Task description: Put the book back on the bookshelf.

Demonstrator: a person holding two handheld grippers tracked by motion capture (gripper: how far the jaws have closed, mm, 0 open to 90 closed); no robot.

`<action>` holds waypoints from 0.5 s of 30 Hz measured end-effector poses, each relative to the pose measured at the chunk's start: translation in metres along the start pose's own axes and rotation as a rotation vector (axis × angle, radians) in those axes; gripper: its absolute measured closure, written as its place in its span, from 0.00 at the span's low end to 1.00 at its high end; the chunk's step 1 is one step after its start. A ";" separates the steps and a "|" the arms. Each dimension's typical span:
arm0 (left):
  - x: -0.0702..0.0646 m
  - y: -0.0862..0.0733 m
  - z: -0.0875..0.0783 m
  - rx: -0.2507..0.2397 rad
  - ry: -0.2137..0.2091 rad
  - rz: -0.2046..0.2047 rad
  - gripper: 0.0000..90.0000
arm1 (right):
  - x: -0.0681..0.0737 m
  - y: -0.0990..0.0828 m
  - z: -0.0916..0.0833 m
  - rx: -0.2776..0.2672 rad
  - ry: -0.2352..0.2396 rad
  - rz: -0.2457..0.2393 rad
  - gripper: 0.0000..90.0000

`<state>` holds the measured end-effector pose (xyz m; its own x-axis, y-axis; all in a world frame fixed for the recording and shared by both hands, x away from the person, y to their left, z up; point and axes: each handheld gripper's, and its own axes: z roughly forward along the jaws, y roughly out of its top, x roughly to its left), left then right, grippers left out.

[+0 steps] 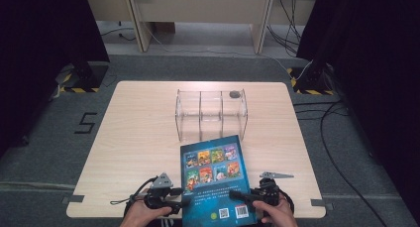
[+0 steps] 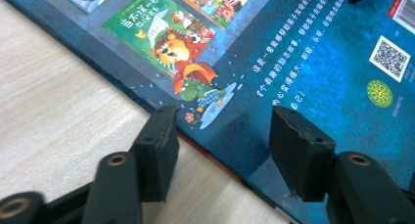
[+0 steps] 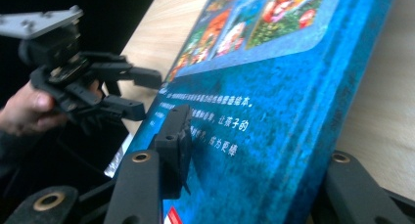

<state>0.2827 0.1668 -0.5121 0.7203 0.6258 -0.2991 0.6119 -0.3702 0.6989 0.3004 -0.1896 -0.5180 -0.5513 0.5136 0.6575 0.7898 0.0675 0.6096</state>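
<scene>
Book, blue back cover up, lies on the surface at its near edge, between the two grippers; its near end looks to overhang the edge.

Right gripper is at the book's right side, near corner. In the right gripper view the book runs between the jaws, one jaw on top of the cover, the other under or outside the right edge, mostly hidden. Jaws are set about the book's thickness apart; looks like a grip, but contact on the far jaw cannot be told. A hand holds this gripper.

Left gripper is at the book's left edge, jaws wide apart, holding nothing. In the left gripper view one jaw sits over the surface just beside the book edge, the other over the cover; touching or hovering, cannot tell. Left hand holds it. The right gripper view shows that left gripper farther off, its jaws parted, tips at the book edge.

Clear rack with three compartments stands beyond the book, ahead of both grippers. Small grey object sits at the rack's far right corner; on it or behind it, unclear.
</scene>
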 end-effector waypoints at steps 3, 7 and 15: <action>0.001 0.000 0.000 -0.003 -0.013 -0.006 0.45 | 0.005 -0.001 -0.002 -0.008 -0.010 -0.043 0.62; 0.002 0.000 0.001 -0.012 -0.017 -0.007 0.43 | 0.009 -0.006 -0.005 -0.030 -0.022 -0.068 0.62; 0.005 0.002 0.002 -0.014 -0.060 -0.043 0.31 | 0.030 -0.008 -0.017 -0.090 -0.053 -0.292 0.63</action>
<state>0.2881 0.1684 -0.5137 0.7122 0.5983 -0.3672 0.6383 -0.3342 0.6935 0.2724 -0.1888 -0.4957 -0.7348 0.5277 0.4262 0.5718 0.1438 0.8077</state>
